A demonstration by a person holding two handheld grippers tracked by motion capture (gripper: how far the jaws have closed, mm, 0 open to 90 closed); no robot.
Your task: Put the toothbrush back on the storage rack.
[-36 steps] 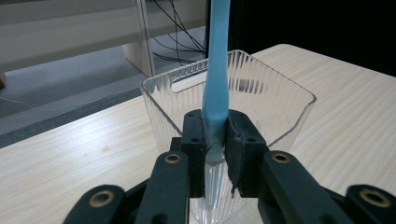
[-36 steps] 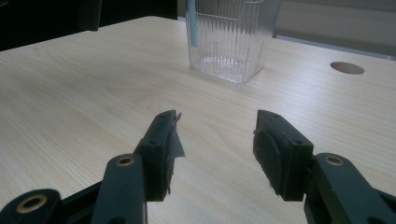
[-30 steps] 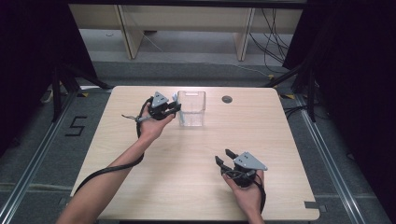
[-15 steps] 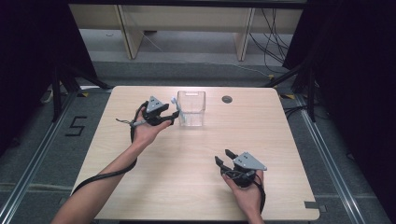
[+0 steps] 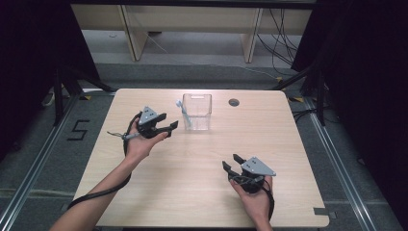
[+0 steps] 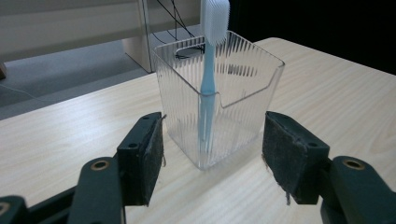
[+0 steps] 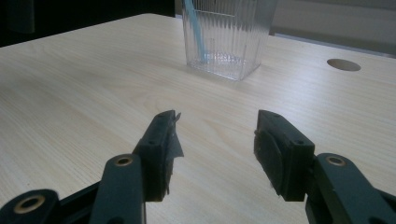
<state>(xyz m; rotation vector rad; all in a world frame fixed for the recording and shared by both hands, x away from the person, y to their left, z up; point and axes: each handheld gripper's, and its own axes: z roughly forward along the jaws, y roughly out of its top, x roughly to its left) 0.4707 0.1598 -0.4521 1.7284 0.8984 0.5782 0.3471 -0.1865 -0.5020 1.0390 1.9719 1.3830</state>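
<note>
Two grippers, both with jaws spread, nothing held. Your left gripper [image 5: 166, 127] sat just at 9 o'clock of the clear cup [image 5: 197, 112], blue toothbrush [image 6: 208, 84] standing inside. Your right gripper [image 5: 232, 162] hovered at 5 o'clock, well apart, over the table [image 5: 288, 144].
</note>
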